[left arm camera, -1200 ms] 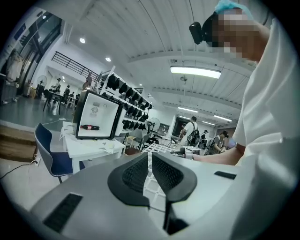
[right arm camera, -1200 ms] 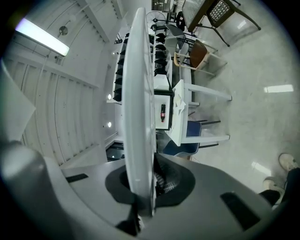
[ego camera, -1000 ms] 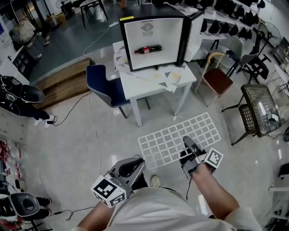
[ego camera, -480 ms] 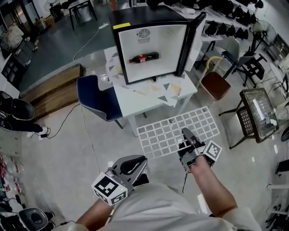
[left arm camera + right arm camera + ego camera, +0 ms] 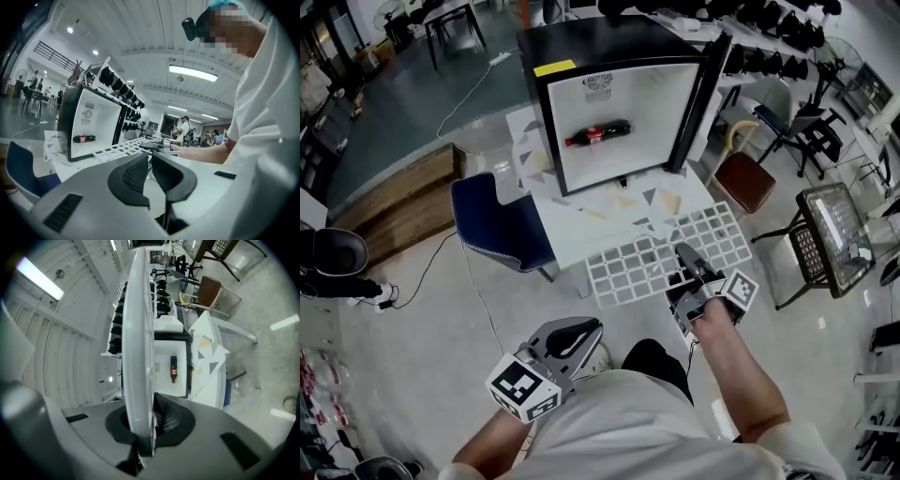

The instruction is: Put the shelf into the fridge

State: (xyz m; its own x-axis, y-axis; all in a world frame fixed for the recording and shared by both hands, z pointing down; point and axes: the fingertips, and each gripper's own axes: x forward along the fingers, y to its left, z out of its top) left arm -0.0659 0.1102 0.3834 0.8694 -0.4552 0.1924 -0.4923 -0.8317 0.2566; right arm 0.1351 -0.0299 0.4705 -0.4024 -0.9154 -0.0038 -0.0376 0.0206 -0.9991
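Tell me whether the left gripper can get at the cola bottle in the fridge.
Probably not yet: the left gripper hangs low by the person's body, well short of the bottle. The fridge door stands open, but the table and the shelf lie between.

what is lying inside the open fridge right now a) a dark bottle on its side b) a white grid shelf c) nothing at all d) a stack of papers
A: a dark bottle with a red label lies on its side in the fridge, while the shelf is outside it, clamped in the right gripper.
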